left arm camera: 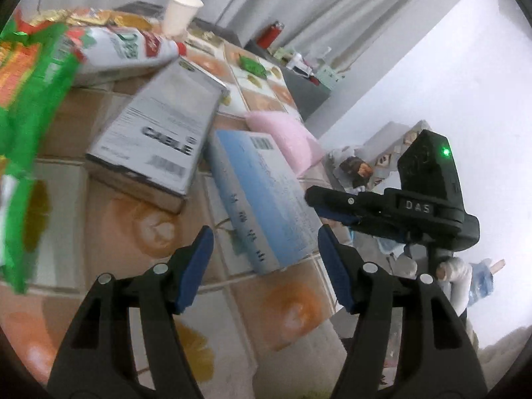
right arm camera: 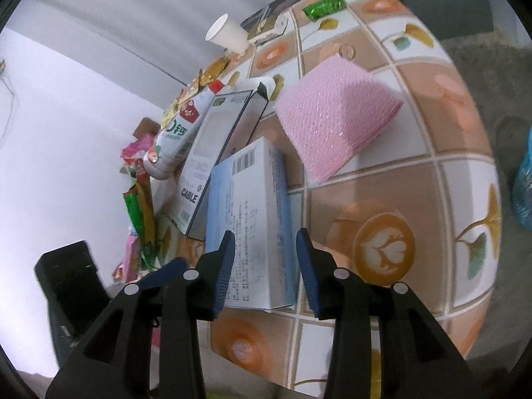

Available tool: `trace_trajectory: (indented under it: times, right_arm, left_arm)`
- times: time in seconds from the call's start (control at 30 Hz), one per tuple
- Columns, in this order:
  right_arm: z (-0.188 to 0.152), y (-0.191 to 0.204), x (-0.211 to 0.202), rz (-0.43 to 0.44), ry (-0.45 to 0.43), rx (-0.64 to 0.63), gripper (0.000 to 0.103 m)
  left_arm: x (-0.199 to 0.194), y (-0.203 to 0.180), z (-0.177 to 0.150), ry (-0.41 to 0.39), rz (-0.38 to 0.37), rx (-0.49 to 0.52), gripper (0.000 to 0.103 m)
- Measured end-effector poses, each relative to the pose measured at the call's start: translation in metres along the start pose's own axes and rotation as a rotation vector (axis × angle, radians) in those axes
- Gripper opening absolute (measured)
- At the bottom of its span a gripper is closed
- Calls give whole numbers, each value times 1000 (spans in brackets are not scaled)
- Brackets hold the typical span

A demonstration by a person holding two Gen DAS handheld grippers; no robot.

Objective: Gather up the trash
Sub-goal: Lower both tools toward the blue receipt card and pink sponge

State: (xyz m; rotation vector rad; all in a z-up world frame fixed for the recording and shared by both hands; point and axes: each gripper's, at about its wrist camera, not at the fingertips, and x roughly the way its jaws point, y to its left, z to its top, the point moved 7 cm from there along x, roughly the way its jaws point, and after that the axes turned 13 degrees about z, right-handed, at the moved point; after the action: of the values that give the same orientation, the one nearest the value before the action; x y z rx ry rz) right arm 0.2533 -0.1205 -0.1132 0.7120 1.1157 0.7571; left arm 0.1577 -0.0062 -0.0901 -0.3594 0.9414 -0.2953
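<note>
Blue box [right arm camera: 251,219] lengthwise between jaws

Pale curtain [left arm camera: 332,10] hanging in folds behind, plain white wall [left arm camera: 465,76] running alongside. Table [left arm camera: 109,219] covered in a tiled-pattern cloth of coffee cups and yellow leaves. Grey floor [right arm camera: 478,76] past its rounded edge. Soft, even, cool light throughout.

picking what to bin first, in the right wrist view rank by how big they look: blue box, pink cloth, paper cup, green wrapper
1. blue box and pink cloth look alike; the box lies nearer the camera, so unsure
2. paper cup
3. green wrapper, smallest, also farthest
</note>
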Motion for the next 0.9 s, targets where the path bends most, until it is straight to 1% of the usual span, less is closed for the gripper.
trace_trajectory:
  times: [0.07, 0.1, 0.13, 0.23, 0.3, 0.33, 0.37, 0.43, 0.53, 0.6, 0.73, 0.77, 0.8, 0.83, 0.9]
  right_arm:
    - [-5, 1, 4, 40, 20, 17, 35]
    - [-8, 2, 5, 57, 31, 21, 31]
    - [-11, 3, 6, 76, 41, 27, 29]
    - [-22, 6, 5, 104, 51, 41, 29]
    - [-35, 9, 4, 153, 64, 61, 29]
    - [-40, 10, 4, 182, 70, 70, 29]
    - [-49, 13, 4, 237, 85, 92, 29]
    - [-58, 14, 2, 268, 92, 104, 29]
    - [-59, 10, -15, 232, 33, 85, 30]
    - [-56, 9, -28, 234, -4, 85, 31]
    - [-50, 9, -55, 188, -76, 48, 44]
    - [-48, 9, -62, 169, -93, 35, 45]
    - [-48, 9, -68, 153, -108, 26, 48]
    - [-46, 9, -76, 127, -129, 10, 52]
    - [-41, 9, -84, 87, -156, -21, 57]
  left_arm:
    - [11, -5, -3, 25, -24, -14, 61]
    - [12, -6, -4, 31, -31, -20, 61]
    - [14, -8, -6, 39, -41, -26, 61]
    - [9, -10, -12, 54, -34, -14, 61]
    - [1, -11, -15, 68, -40, 0, 61]
    - [-7, -11, -17, 67, -34, 22, 63]
    - [-13, -11, -20, 63, -22, 40, 64]
    - [-26, -8, -24, 55, 15, 67, 73]
    - [-30, -12, -25, 60, 77, 113, 80]
    - [-28, -18, -24, 62, 112, 137, 82]
    - [-6, -29, -16, 78, 209, 161, 83]
    - [0, -32, -14, 83, 227, 168, 83]
    - [2, -33, -13, 84, 237, 174, 83]
    - [7, -35, -11, 88, 260, 183, 83]
    - [17, -36, -9, 92, 310, 205, 83]
